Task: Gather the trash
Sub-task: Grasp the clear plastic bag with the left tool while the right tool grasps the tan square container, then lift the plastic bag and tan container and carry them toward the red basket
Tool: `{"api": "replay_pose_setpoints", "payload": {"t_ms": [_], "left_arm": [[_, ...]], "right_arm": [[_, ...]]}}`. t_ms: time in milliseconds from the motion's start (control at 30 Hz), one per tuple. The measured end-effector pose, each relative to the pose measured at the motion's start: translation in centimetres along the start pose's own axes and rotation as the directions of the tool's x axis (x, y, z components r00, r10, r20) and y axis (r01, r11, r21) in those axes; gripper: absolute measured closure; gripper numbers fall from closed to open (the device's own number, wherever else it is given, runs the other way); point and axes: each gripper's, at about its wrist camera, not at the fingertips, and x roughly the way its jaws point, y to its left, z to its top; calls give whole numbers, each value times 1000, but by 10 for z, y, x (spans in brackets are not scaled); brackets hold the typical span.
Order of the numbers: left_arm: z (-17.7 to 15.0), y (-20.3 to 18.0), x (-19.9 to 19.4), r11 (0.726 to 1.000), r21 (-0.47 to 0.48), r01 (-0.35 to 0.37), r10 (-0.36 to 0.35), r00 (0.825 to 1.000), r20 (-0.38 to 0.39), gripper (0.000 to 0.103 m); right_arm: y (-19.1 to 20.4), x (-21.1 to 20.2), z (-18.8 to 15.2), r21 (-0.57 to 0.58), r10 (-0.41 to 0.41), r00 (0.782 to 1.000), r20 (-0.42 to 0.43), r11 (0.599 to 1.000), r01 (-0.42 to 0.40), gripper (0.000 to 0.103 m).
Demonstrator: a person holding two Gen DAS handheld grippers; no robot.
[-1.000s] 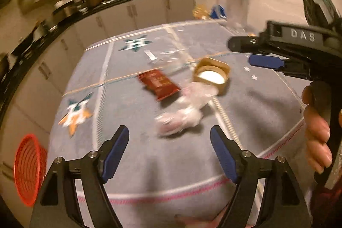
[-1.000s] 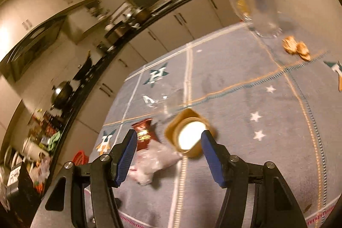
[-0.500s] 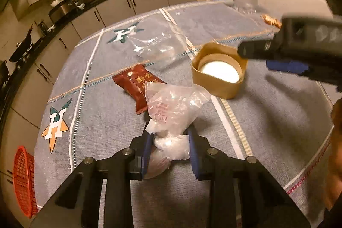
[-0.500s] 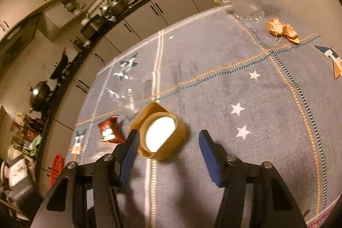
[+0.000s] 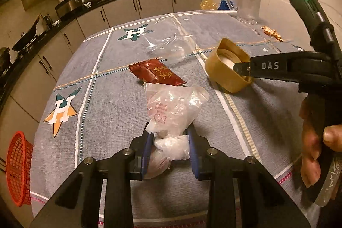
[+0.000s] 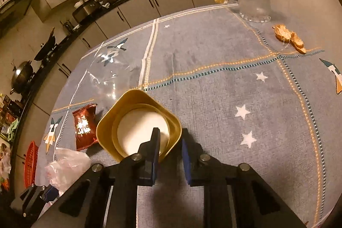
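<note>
Both tongs were gripping: the left gripper (image 5: 170,149) pinched the crumpled whitish plastic bag (image 5: 173,112), while the right gripper (image 6: 170,149) had just closed on one thin wall of the square tan paper cup (image 6: 139,121), which could buckle or slip when lifted.

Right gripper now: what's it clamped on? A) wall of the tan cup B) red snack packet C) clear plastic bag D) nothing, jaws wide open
A. In the right wrist view the right gripper has one finger inside and one outside the near wall of the tan cup; its jaws have just been closing onto it. The red packet lies untouched beside it.
</note>
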Motion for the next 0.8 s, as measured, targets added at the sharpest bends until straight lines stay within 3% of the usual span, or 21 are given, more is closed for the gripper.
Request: {"api": "replay_pose_setpoints", "payload": {"t_ms": [167,800], "left_arm": [[0,0,3,1000,0,1,-1,1000,1,73],[0,15,-14,999,-43,-2,3,999,36,74]], "right_arm": [[-2,-2,-2,9,9,1000,3,1000,-9,92],[13,-40,-11,-35,89,992,93,996,-86,92]]}}
